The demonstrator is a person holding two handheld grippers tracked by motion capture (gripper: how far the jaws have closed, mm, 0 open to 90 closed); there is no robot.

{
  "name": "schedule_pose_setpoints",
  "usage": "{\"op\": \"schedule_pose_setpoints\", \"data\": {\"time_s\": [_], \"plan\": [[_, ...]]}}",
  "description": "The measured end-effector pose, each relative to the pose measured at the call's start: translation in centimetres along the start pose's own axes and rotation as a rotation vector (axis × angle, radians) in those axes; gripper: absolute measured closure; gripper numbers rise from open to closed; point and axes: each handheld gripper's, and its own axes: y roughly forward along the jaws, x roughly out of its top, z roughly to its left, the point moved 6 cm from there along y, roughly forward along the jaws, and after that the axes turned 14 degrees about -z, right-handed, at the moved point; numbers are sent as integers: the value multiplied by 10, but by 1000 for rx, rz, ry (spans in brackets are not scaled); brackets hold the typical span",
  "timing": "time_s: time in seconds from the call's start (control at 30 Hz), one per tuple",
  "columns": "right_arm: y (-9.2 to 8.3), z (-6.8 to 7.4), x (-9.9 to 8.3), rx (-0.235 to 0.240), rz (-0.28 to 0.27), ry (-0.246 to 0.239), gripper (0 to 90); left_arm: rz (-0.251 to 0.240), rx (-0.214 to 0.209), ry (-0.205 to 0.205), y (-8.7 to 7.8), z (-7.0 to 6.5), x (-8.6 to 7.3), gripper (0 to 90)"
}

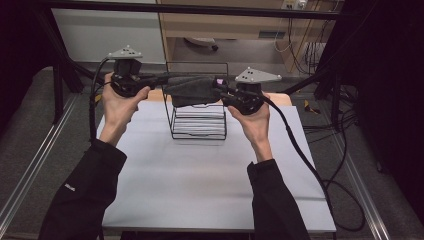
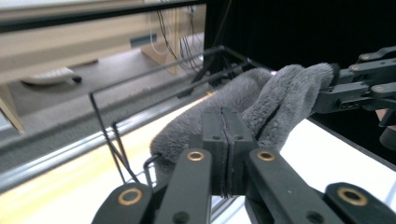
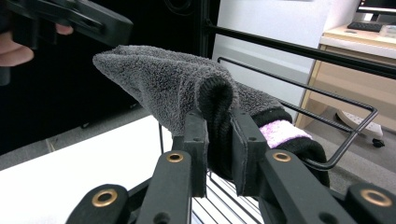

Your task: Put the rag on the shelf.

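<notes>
The grey fleece sock [image 1: 192,90] hides the wire rack's [image 1: 197,122] top rail in the high view. In the right gripper view, the jaws cover the sock's cuff; both forearms run off the high view's bottom edge.

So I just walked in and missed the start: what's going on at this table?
A person is holding a fuzzy grey sock stretched between two hand-held grippers, above a black wire rack on the white table. The left gripper is pinched shut on one end of the sock; the right gripper clamps the other end, near its black and pink cuff. The sock hangs at the rack's top rail; whether it touches is unclear.
</notes>
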Motion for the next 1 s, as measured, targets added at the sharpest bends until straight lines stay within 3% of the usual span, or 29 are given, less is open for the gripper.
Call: {"op": "schedule_pose_setpoints", "data": {"time_s": [0.23,0.5,0.63,0.7,0.73,0.77,0.87,1.0], "plan": [[-2,1,-5,18,21,-2,723,47,-34,21,5,-8,-15,899],[-6,7,-4,20,28,-27,428,75,-58,52,8,-12,-40,899],[-8,8,1,20,-9,9,361,86,-63,63,9,-11,-49,899],[-8,8,4,16,-33,29,386,97,-57,83,10,-12,-53,899],[-8,7,4,13,-33,33,459,98,-59,86,10,-12,-55,899],[-7,7,2,17,-21,35,578,98,-55,91,11,-13,-58,899],[-2,5,-9,24,30,55,779,92,-48,96,13,-13,-62,898],[3,0,-29,17,101,66,892,99,-41,88,17,-9,-70,899]]}}
